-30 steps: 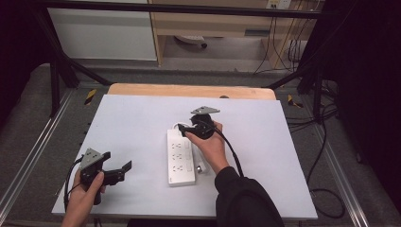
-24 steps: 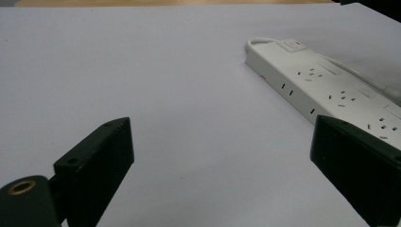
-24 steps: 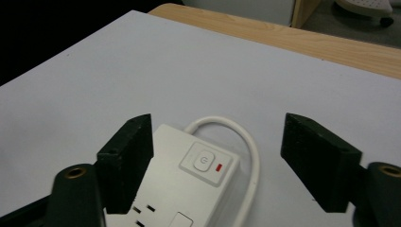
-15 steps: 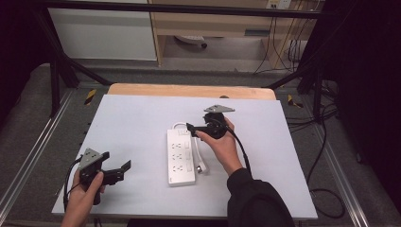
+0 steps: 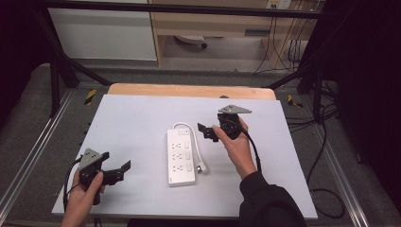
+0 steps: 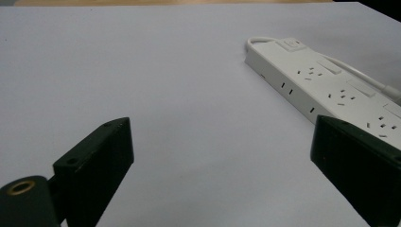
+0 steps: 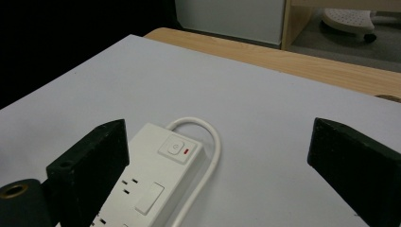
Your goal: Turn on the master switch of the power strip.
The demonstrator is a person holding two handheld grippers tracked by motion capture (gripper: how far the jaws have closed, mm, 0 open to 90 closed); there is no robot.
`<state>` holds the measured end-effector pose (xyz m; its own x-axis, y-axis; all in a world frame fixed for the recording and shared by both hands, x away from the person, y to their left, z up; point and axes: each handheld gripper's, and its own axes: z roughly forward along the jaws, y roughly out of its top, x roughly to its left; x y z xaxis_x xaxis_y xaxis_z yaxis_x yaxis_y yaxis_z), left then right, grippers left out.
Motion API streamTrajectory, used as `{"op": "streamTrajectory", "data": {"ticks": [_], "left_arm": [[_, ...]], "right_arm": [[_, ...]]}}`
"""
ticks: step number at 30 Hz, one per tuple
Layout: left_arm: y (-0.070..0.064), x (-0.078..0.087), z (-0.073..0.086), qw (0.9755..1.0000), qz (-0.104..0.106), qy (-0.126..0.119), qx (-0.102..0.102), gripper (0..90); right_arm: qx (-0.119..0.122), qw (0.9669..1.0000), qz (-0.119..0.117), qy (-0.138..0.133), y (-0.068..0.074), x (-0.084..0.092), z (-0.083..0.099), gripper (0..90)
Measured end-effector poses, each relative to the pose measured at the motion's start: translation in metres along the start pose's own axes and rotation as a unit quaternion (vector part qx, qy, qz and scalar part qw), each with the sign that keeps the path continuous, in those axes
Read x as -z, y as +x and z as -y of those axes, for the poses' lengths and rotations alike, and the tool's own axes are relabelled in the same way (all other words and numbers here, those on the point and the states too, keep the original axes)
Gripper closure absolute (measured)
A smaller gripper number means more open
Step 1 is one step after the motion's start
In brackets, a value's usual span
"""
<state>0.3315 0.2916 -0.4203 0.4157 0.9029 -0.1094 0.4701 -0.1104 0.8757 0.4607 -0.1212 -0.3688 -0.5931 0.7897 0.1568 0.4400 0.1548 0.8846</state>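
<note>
White plastic power strip (image 5: 181, 157) lies flat near the middle of the worktop (image 5: 132, 123), long axis running from the person's side toward the far edge, sockets up. Its switch end with the round button (image 7: 175, 148) and small red mark is the far end; the white cord (image 5: 198, 151) loops out there and runs back down the strip's right flank to a plug near the near end. Right tool (image 5: 209, 132) hangs just beside and above that far right corner, jaws spread wide, nothing between them — in the right gripper view the button end sits between and slightly left of its jaws, so it points down at the switch and cord loop. Left tool (image 5: 124, 169) is lower-left, well apart from the strip, resting low over the worktop with jaws also spread and empty; in the left gripper view the strip runs off to its right. Right hand is clearly the nearer one. Judgement: the coming move likely belongs to the right tool — a short drop forward-left onto the switch end or the cord.
</note>
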Motion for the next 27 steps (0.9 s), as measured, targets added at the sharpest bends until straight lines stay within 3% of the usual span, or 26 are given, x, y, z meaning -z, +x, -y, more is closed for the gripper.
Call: {"op": "streamTrajectory", "data": {"ticks": [27], "left_arm": [[0.000,0.000,0.000,1.0000,-0.001,0.002,-0.001,6.8]], "right_arm": [[0.012,0.9992,0.032,-0.022,-0.027,0.063,0.024,7.6]]}}
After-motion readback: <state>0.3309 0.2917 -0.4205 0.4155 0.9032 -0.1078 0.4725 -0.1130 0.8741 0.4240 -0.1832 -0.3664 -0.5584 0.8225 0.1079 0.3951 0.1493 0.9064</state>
